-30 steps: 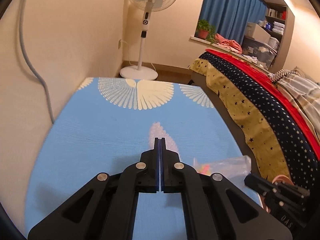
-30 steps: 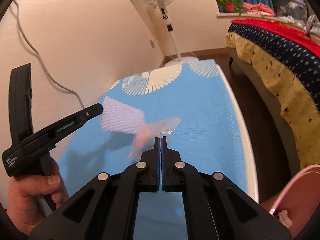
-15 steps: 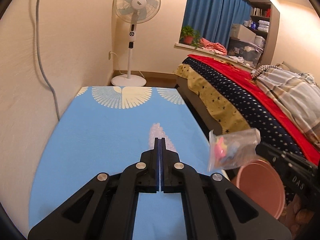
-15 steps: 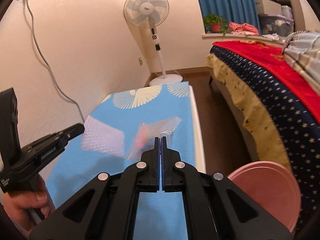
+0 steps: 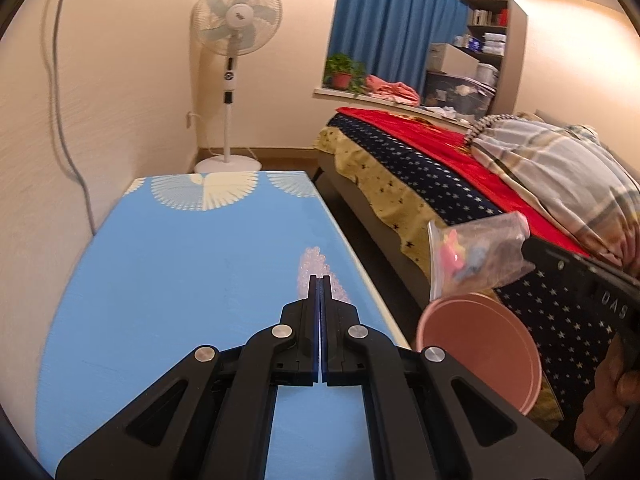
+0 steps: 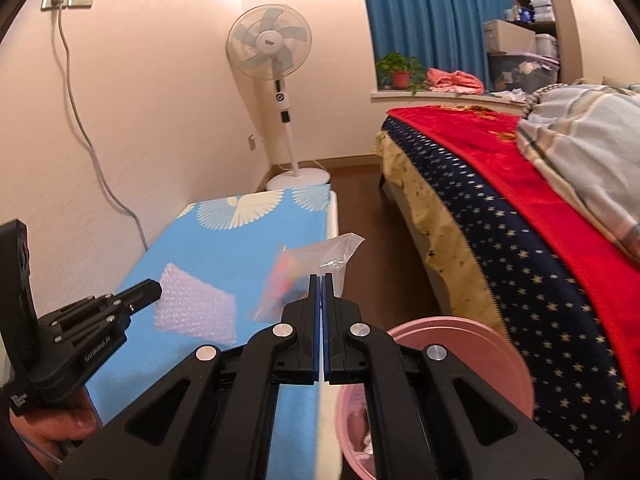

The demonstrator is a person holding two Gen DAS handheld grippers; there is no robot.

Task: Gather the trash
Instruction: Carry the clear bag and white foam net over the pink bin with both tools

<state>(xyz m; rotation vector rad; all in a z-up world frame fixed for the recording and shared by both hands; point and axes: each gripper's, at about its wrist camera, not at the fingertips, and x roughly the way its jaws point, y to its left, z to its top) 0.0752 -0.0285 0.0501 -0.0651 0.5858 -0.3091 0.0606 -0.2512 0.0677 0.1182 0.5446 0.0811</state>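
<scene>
My right gripper [image 6: 321,278] is shut on a clear plastic bag [image 6: 304,270] with colourful bits inside. In the left wrist view that bag [image 5: 476,256] hangs just above the far rim of the pink bin [image 5: 480,344], held by the right gripper [image 5: 528,246]. My left gripper [image 5: 321,280] is shut on a sheet of bubble wrap [image 5: 310,266]. From the right wrist view, the left gripper [image 6: 154,289] holds the bubble wrap [image 6: 196,308] in the air over the blue-covered table [image 6: 240,248]. The pink bin [image 6: 460,340] stands low beside the table's right edge.
A bed [image 6: 500,216] with a star-patterned cover runs along the right, with a narrow strip of floor between it and the table. A standing fan [image 6: 276,56] is at the table's far end. The wall [image 5: 52,128] and a cable run along the left. A hand [image 5: 604,412] grips the right tool.
Both grippers have lifted and drawn back to the right, away from the table's middle. The bag has come off the table and over to the pink bin, which has come fully into view.
</scene>
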